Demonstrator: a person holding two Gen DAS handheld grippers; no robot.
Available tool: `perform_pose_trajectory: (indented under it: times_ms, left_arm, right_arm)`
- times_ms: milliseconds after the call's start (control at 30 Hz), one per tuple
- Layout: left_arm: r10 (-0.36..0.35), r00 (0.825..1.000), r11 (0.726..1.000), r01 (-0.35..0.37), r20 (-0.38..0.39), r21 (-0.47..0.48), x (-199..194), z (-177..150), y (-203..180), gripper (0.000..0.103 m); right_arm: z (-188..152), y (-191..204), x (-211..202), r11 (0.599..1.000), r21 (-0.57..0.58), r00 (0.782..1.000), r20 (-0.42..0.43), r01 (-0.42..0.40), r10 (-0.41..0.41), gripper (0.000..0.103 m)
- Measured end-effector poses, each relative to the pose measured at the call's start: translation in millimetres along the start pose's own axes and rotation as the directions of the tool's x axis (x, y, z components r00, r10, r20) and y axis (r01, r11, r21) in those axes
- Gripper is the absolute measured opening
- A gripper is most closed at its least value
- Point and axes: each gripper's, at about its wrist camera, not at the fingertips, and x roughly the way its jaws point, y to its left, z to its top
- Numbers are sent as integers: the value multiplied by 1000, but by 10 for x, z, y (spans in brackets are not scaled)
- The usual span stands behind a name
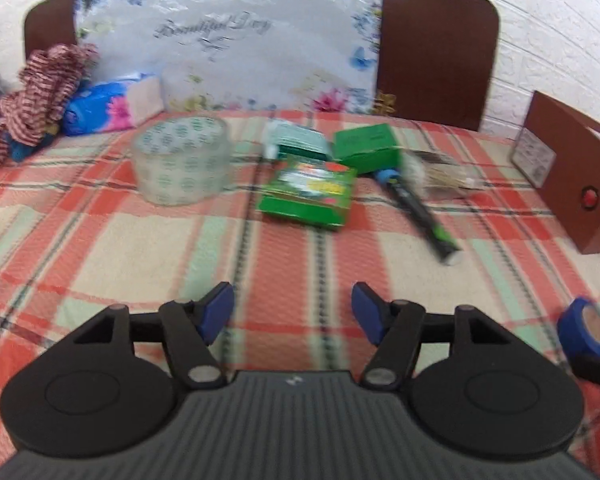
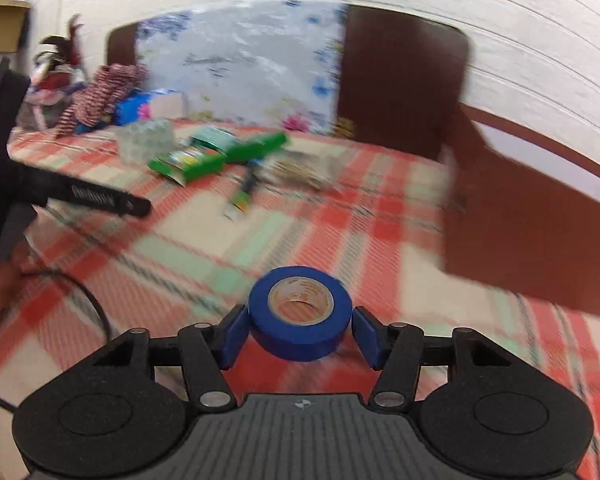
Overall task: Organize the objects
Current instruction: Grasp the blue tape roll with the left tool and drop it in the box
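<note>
My right gripper (image 2: 298,334) is shut on a blue tape roll (image 2: 298,314), held between its blue pads above the plaid bedspread; the roll also shows at the right edge of the left wrist view (image 1: 586,332). My left gripper (image 1: 292,314) is open and empty, low over the bedspread (image 1: 140,248). Ahead of it lie a clear tape roll (image 1: 182,160), a green printed box (image 1: 308,194), a plain green box (image 1: 366,148), a pale green packet (image 1: 298,138) and a dark tube (image 1: 418,212). A brown box (image 1: 572,184) stands at the right.
A floral bag (image 1: 228,36) leans on the brown headboard (image 1: 436,52) at the back. Striped cloth (image 1: 40,92) and a blue floral bundle (image 1: 104,108) lie at the back left. A clear packet (image 1: 440,172) lies beside the tube. The left gripper's body (image 2: 60,190) shows in the right wrist view.
</note>
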Motion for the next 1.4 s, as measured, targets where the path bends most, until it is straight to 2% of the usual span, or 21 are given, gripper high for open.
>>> perform_pose_trajectory:
  times_ms: [33, 67, 133, 200, 267, 300, 367, 433, 467, 533, 667, 733, 833, 967, 1067, 1167, 1233, 1267, 1300, 1333, 1400]
  left_arm:
    - [-82, 996, 996, 82, -21, -20, -22, 46, -89, 66]
    - [-171, 984, 985, 169, -48, -42, -40, 99, -209, 63]
    - [-297, 951, 955, 293, -89, -46, -83, 197, -531, 60]
    - [-377, 918, 926, 378, -124, -17, -130, 259, -855, 60]
    - [-425, 886, 902, 432, -186, -2, -127, 271, -1094, 57]
    - [-430, 876, 898, 440, -217, -2, -108, 256, -1176, 54]
    - [-435, 858, 894, 447, -274, -18, -33, 213, -1270, 48]
    - [-409, 844, 905, 424, -348, -35, 78, 136, -1310, 38]
    - [-401, 848, 910, 413, -346, -44, 82, 98, -1302, 35]
    - [-409, 845, 908, 416, -343, -58, 65, 83, -1282, 29]
    - [-407, 856, 911, 407, -318, -68, -15, 216, -1274, 24]
    - [-415, 869, 902, 431, -270, -3, -162, 381, -1395, 24]
    - [-436, 880, 883, 459, -190, 99, -332, 679, -1689, 24]
    - [-500, 858, 844, 514, -119, 155, -355, 1119, -2090, 25]
    - [-516, 850, 829, 526, -104, 189, -206, 1349, -2395, 25]
    - [-502, 855, 837, 518, -130, 175, 90, 1456, -2620, 26]
    - [-468, 869, 849, 493, -162, 190, 304, 1452, -2747, 34]
    - [-438, 881, 863, 468, -177, 191, 410, 1428, -2807, 38]
    - [-418, 890, 872, 449, -183, 193, 472, 1400, -2828, 36]
    - [-418, 895, 872, 444, -157, 208, 436, 1385, -2827, 37]
    - [-461, 874, 849, 484, -151, 211, 349, 1342, -2787, 38]
  right_arm:
    - [-60, -78, -80, 1000, 19, 1000, 1, 24, -24, 74]
    - [-112, -150, -154, 998, 38, 999, 17, 46, -46, 78]
    - [-182, -235, -231, 997, 59, 998, 27, 55, -57, 77]
    - [-210, -253, -219, 997, 64, 999, 5, 50, -50, 74]
    - [-219, -213, -212, 999, 37, 999, 3, 34, -35, 74]
    - [-217, -183, -209, 1000, 12, 1000, 7, 22, -22, 74]
    - [-195, -119, -180, 999, -36, 1000, 10, 1, -1, 73]
    - [-128, -70, -111, 998, -66, 1000, 4, -13, 14, 72]
    - [-95, -49, -65, 997, -73, 1000, -1, -20, 20, 70]
    - [-49, -62, 34, 997, -54, 998, -16, -60, 59, 57]
    - [12, -157, 12, 997, 23, 997, 31, -78, 77, 56]
    - [51, -162, -123, 1000, 2, 993, 117, -22, 22, 57]
    - [222, -265, -287, 996, -7, 970, 229, 85, -81, 57]
    - [521, -624, -373, 982, 32, 932, 310, 185, -186, 57]
    - [688, -934, -273, 974, 64, 921, 316, 217, -226, 57]
    - [769, -1158, -38, 969, 78, 927, 281, 235, -247, 57]
    - [773, -1264, 198, 971, 80, 945, 226, 224, -237, 60]
    - [751, -1301, 270, 973, 92, 946, 229, 213, -229, 64]
    - [732, -1333, 266, 968, 127, 939, 247, 215, -241, 72]
    - [731, -1341, 266, 963, 143, 937, 233, 230, -259, 69]
    - [656, -1337, 171, 958, 176, 927, 263, 226, -267, 65]
